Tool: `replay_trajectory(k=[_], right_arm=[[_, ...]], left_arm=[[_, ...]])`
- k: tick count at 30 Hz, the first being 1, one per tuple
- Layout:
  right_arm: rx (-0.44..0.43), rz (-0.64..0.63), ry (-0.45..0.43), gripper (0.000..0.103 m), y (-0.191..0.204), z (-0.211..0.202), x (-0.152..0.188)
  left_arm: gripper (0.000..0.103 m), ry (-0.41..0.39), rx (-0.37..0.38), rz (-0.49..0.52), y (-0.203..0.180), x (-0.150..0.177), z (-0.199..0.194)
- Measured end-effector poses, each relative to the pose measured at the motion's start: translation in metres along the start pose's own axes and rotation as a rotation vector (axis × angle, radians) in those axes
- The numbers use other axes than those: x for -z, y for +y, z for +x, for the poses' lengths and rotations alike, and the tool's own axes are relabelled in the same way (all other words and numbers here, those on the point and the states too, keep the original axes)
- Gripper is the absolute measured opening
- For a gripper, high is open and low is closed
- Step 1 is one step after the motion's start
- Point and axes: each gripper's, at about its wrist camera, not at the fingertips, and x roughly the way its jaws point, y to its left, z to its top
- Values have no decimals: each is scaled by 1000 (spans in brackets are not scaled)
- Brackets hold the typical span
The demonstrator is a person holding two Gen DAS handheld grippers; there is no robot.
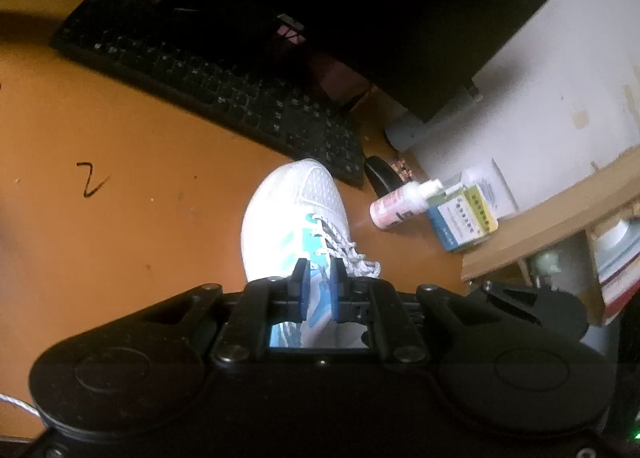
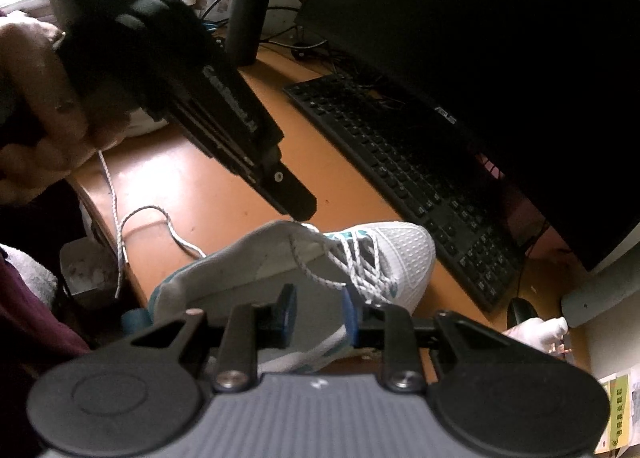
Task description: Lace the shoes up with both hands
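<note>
The right claw [image 2: 316,300] stands partly open beside the sneaker's [image 2: 400,254] loose lace [image 2: 318,276], likely to pinch it. The left claw [image 1: 319,270] is closed, apparently empty.

A white mesh-toed shoe [image 2: 384,254] with teal side patches lies on the orange table [image 2: 224,193], toe toward the keyboard and heel toward the near edge, its grey tongue pulled up and back. The white, dark-flecked lace [image 2: 360,270] crosses the lower eyelets in several rows but is undone above. One loose end [image 2: 160,217] loops over the table by the heel and runs up and off to the left, and another strand slants across the open throat.
</note>
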Motion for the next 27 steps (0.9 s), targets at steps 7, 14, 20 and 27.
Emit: replay_trajectory(k=[7,14,20,27], right_arm=[[-2,0,0,25,-2,0,0],[-3,19,-7,25,-4,-1,3],[-1,29,-14,25,-5,-2,5],[0,41,-14,24,-5,0,5]], left_arm=[[0,-143,-117,96,3,-16,-43],[0,-312,-372,114,40,-33,-123],[0,-381,-536,104,57,-30,-168],[0,-257,-428,108,42,-10,-153]])
